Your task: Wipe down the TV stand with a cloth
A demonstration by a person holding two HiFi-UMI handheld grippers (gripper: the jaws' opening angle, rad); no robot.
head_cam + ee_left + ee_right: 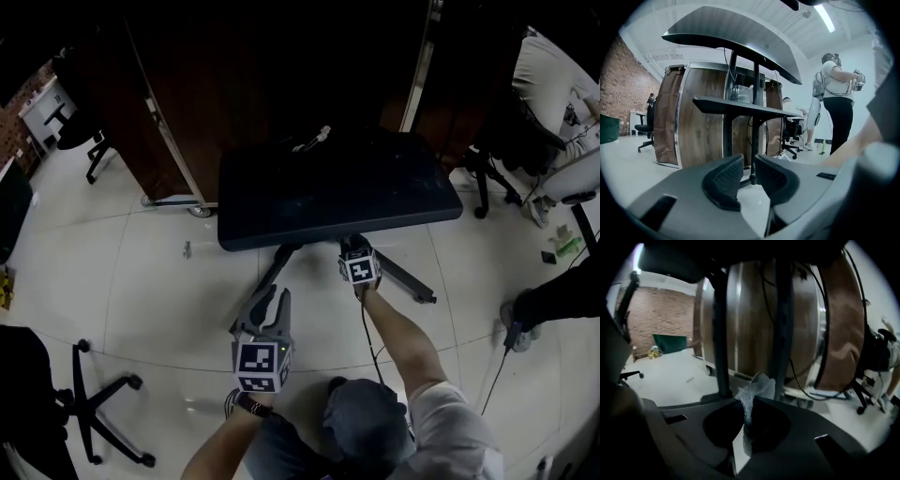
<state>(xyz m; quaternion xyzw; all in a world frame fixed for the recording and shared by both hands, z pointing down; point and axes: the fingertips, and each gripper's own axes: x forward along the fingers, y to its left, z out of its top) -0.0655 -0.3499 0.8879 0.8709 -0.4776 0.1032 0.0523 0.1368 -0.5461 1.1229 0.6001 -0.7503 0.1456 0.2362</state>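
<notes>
The cloth (pixel 757 385), a pale mesh-weave piece, was seen clenched between the jaws of the right hand-held gripper (pixel 752 401), its free end sticking up above the jaw tips. That hand-held gripper was held low, close in front of the dark upright poles of the TV stand (pixel 783 333), under the front edge of the dark screen (pixel 337 192) as seen from the head view. Whether the cloth touched the poles could not be told.

The left hand-held gripper (pixel 749 161) was held released, its ribbed jaws a little apart with nothing between them. It was pointed at the foot of the stand from the pale tiled floor (pixel 150 272) side, well short of the base legs.

A flat shelf (pixel 736 105) was carried on the stand below the screen. Black-and-white square markers were shown on the cube of each hand-held gripper. A curved wood-panelled partition (pixel 698 131) was seen behind the stand, a brick wall (pixel 623 79) farther left, and a standing person (pixel 836 93) off to the right.
</notes>
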